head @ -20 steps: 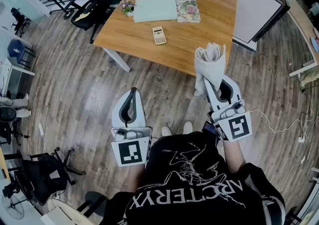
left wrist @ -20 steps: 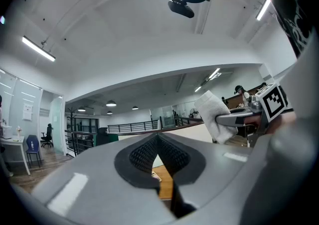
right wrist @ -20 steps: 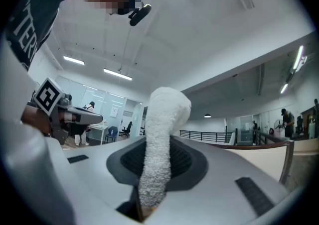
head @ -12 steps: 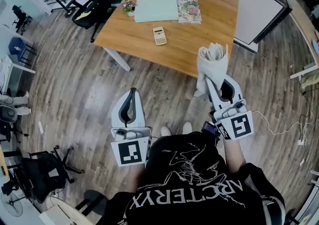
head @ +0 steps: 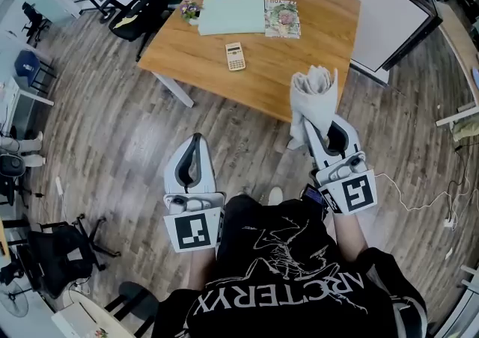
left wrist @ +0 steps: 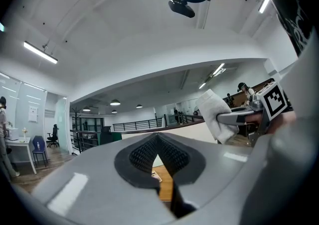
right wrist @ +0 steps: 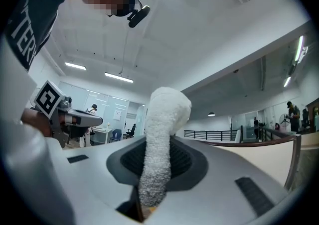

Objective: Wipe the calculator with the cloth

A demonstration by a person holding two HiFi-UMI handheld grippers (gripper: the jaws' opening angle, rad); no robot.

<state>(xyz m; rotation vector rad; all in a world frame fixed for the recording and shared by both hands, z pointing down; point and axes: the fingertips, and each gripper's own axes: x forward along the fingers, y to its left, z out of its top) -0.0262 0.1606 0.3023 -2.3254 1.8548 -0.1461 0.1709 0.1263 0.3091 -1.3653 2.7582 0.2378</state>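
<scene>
A small beige calculator (head: 235, 57) lies on the wooden table (head: 299, 67), far ahead of both grippers. My right gripper (head: 313, 127) is shut on a white cloth (head: 314, 93), which stands bunched above its jaws over the floor by the table's near edge. In the right gripper view the cloth (right wrist: 160, 139) runs up between the jaws of that gripper (right wrist: 155, 169). My left gripper (head: 196, 140) hangs over the floor, its jaws closed with nothing in them. In the left gripper view its tips (left wrist: 158, 138) meet, and the cloth (left wrist: 214, 114) shows at right.
A pale green sheet (head: 232, 14), a magazine (head: 282, 18) and a small flower pot (head: 191, 10) lie at the table's far side. Office chairs (head: 127, 15) stand at the back left and another chair (head: 63, 254) at lower left. A white cable (head: 419, 194) trails on the floor at right.
The view has shifted a little and the right gripper with the cloth has drifted slightly left. Both grippers keep their states.
</scene>
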